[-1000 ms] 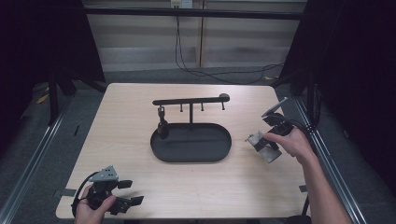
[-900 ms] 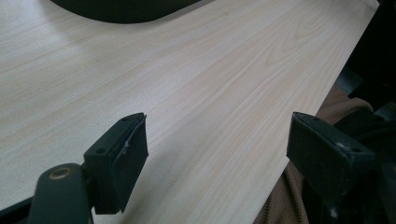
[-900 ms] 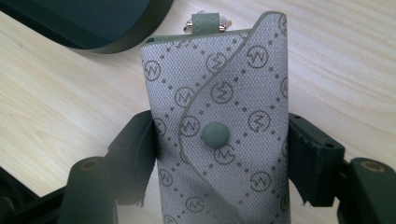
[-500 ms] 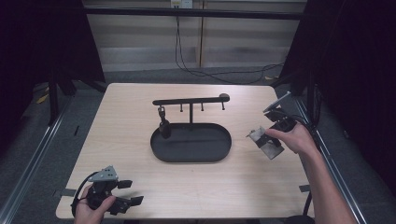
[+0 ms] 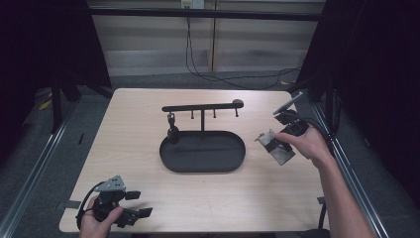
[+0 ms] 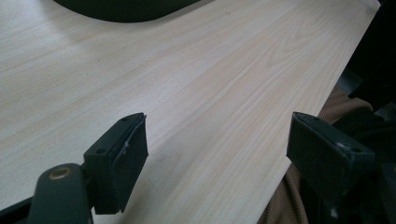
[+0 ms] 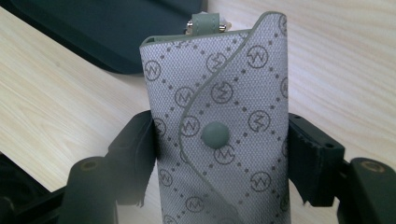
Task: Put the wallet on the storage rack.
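My right gripper (image 5: 275,147) is shut on a grey patterned key pouch (image 7: 219,135) with a green snap button; its black pads press the pouch's two sides. In the high view the key pouch (image 5: 277,148) hangs above the table right of the black oval tray (image 5: 202,166). A black rack (image 5: 200,107) with small hooks stands on the tray's far side, and a small dark item (image 5: 172,133) hangs from its left hook. My left gripper (image 5: 139,204) rests at the table's near left corner, open with nothing between its pads (image 6: 122,158).
The light wooden table (image 5: 138,124) has bare room left and front of the tray. Its near edge runs just past the left gripper's right pad (image 6: 322,154), with brown cloth (image 6: 299,196) below it. Dark frames and cables stand beyond the far edge.
My right hand has lifted the key pouch a little and drifted slightly toward the tray. The left gripper has stayed where it was.
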Tool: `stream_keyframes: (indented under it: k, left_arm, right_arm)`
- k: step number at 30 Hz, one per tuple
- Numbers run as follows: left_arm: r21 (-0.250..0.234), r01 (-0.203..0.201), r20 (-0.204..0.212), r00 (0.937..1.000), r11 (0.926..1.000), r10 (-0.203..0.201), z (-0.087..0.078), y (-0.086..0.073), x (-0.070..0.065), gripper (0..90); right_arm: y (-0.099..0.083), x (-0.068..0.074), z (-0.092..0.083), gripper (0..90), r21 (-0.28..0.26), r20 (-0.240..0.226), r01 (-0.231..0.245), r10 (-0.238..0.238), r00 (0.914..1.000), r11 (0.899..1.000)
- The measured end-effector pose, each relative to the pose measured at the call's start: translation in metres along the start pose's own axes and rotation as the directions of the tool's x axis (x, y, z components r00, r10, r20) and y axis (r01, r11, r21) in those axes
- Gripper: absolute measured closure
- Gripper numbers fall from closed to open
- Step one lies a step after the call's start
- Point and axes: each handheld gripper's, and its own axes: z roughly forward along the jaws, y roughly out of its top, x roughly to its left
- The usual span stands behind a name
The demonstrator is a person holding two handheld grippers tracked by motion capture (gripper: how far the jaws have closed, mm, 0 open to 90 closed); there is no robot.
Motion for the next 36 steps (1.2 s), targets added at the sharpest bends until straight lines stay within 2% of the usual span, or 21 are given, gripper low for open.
stream_keyframes:
  k: [12, 20, 27, 30, 36]
  left_arm:
    - [0.005, -0.006, -0.006, 1.0000, 1.0000, 0.006, 0.001, 0.000, -0.001, 20.3]
    - [0.008, -0.013, -0.007, 0.9999, 0.9999, 0.013, 0.000, -0.001, -0.002, 20.3]
    - [0.005, -0.007, -0.010, 0.9999, 1.0000, 0.007, -0.001, -0.001, -0.001, 20.3]
    - [0.008, -0.008, -0.008, 0.9999, 0.9999, 0.008, -0.001, -0.001, -0.002, 20.3]
    - [0.002, -0.008, -0.009, 0.9999, 1.0000, 0.008, -0.001, -0.001, -0.001, 20.3]
  right_arm:
    - [0.012, 0.013, 0.007, 31.9, -0.041, -0.056, 0.001, -0.003, 0.9984, 0.999]
    - [0.021, 0.024, 0.013, 32.0, -0.065, -0.094, -0.014, 0.008, 0.9955, 0.998]
    - [0.029, 0.029, 0.023, 31.9, -0.093, -0.140, -0.054, 0.040, 0.9893, 0.994]
    - [0.030, 0.032, 0.027, 32.0, -0.130, -0.146, -0.075, 0.056, 0.9877, 0.989]
    - [0.032, 0.035, 0.036, 32.0, -0.161, -0.168, -0.107, 0.080, 0.9826, 0.981]
